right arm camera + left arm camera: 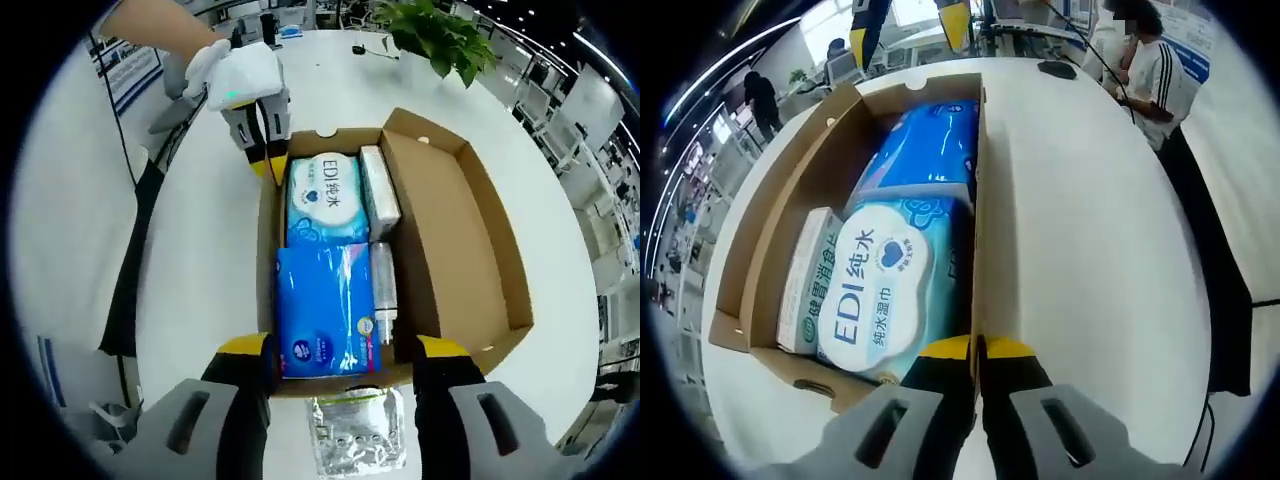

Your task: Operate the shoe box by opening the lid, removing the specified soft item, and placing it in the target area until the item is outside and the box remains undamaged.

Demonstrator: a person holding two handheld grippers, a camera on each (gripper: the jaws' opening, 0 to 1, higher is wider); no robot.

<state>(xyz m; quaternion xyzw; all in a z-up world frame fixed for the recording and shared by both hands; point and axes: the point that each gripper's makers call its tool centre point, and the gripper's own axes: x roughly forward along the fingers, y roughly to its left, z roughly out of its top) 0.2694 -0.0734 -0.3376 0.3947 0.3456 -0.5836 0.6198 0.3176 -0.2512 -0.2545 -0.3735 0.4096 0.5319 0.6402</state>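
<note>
The cardboard shoe box lies on the white table with its lid folded open. Inside are a white and pale blue wet-wipes pack, a blue tissue pack, a small white carton and a silver tube. My left gripper is shut on the box's side wall. It also appears in the right gripper view, held by a gloved hand at the box's far corner. My right gripper is open, its jaws wide either side of the box's near end.
A silver foil pouch lies on the table just outside the box's near end. A potted plant and a black object sit at the table's far side. People stand beyond the table's edge.
</note>
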